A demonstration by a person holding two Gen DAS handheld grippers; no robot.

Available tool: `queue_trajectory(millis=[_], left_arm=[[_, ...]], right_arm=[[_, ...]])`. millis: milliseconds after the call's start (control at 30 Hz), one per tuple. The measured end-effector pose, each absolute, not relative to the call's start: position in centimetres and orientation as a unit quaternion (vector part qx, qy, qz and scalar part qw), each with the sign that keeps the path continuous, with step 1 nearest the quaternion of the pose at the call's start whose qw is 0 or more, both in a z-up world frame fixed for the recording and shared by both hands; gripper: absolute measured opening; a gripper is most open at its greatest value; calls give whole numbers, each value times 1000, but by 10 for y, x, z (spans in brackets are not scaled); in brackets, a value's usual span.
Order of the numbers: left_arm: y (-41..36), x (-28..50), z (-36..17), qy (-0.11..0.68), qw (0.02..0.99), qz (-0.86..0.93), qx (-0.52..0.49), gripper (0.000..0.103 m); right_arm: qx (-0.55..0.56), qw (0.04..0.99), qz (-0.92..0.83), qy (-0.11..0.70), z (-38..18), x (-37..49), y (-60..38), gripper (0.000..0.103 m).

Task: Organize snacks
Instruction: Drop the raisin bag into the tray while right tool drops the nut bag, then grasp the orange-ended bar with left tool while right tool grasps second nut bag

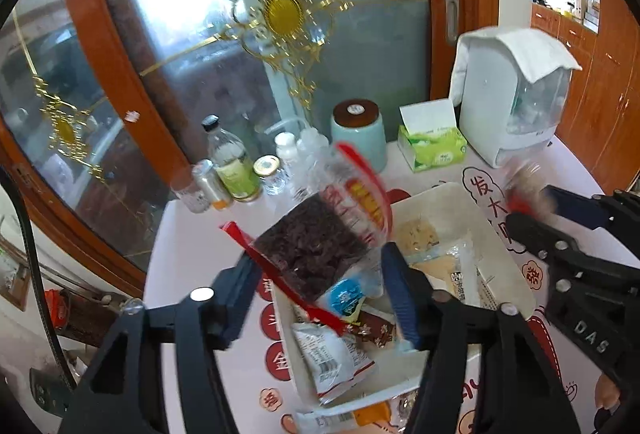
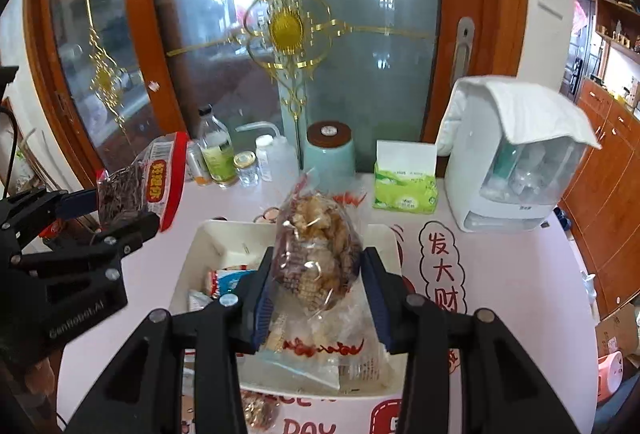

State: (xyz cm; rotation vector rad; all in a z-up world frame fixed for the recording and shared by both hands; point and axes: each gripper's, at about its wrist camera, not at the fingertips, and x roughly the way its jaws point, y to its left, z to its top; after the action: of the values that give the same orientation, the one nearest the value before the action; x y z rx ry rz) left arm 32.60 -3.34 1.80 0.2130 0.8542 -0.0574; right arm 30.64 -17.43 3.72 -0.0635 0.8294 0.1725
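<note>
My left gripper (image 1: 320, 270) is shut on a clear red-edged bag of dark dried snack (image 1: 316, 250) and holds it above the white tray (image 1: 516, 270); the bag also shows in the right wrist view (image 2: 136, 186). My right gripper (image 2: 318, 292) is shut on a clear bag of pale and brown puffed snacks (image 2: 320, 254), held over the tray (image 2: 208, 238). The tray holds several small snack packets (image 1: 332, 358). The right gripper shows at the right of the left wrist view (image 1: 532, 210), the left gripper at the left of the right wrist view (image 2: 108, 210).
At the table's back stand bottles and jars (image 1: 232, 166), a teal canister (image 1: 358, 134), a green tissue box (image 1: 432, 146) and a white dispenser (image 1: 516, 98). A glass door with gold ornament is behind. More snack packets lie in front of the tray (image 2: 260, 410).
</note>
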Motion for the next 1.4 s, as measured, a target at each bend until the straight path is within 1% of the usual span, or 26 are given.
queue_trajectory(millis=[33, 67, 100, 233, 267, 433, 767, 1400], left_arm=[[-35, 331, 11, 418, 902, -29, 105, 87], [-36, 334, 6, 419, 901, -28, 107, 91], [-36, 337, -2, 420, 900, -21, 111, 92], [-33, 347, -27, 444, 889, -19, 110, 92], [-32, 348, -32, 448, 887, -19, 108, 92], [-27, 348, -44, 458, 883, -16, 103, 92], [-25, 323, -34, 459, 884, -14, 93, 92], [-29, 219, 3, 442, 888, 2, 124, 92]], right_arm=[[-31, 908, 85, 409, 32, 312, -174, 42], [-31, 905, 85, 416, 25, 317, -173, 46], [-29, 901, 85, 424, 19, 321, -173, 49], [-18, 895, 79, 439, -3, 326, -179, 59], [-15, 893, 79, 443, -8, 325, -180, 60], [-6, 884, 77, 461, -23, 325, -182, 60], [12, 879, 78, 470, -27, 310, -184, 60], [13, 878, 110, 467, -6, 223, -186, 60]])
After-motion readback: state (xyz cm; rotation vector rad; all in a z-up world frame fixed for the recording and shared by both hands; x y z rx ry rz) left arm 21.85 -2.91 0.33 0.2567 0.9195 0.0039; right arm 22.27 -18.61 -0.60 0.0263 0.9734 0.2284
